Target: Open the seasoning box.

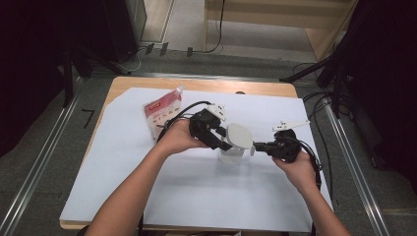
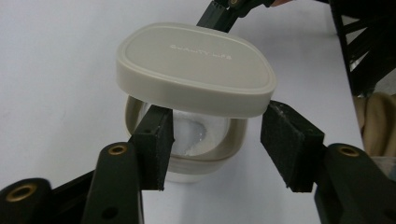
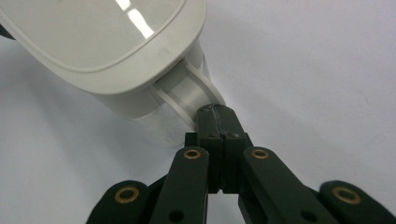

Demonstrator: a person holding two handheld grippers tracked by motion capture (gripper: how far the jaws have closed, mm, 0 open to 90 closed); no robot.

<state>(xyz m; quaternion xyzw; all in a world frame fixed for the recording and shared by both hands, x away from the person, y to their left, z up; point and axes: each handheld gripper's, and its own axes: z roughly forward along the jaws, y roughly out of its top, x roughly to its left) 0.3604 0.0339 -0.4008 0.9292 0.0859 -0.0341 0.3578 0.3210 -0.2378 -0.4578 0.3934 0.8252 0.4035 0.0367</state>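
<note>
Gripping the pale grey rounded-square plastic lid (image 2: 196, 70) by its side edges: left tool (image 1: 223, 142), partly open, black foam pads (image 2: 159, 144) spread either side of the lid, left pad under the lid's rim, right pad against the lid's lower right corner; whether both pads press firmly cannot be told. Lid lifted and tilted above the clear plastic jar (image 2: 187, 149) with a grey collar, mouth exposed just beyond the pads, something white and powdery inside. Faint raised lettering across the smooth, matte top of the lid.

Pinching a small white plastic tab (image 3: 194, 95) at the jar's collar: right tool (image 3: 219, 116), jaws fully closed, tips meeting on the tab. Jar directly ahead of these tips, lid overhanging above and to the left, glossy with reflected light strips.

Seen from the high view: left tool coming in from the left of the jar (image 1: 231, 155), right tool (image 1: 258, 146) from the right, both meeting at the jar near the middle of the white sheet-covered desk (image 1: 196, 196). Lying behind the left tool and well apart from it: soft red-and-white spouted pouch (image 1: 162, 115), flat on the sheet. Desk edge of pale wood showing along the far side.
</note>
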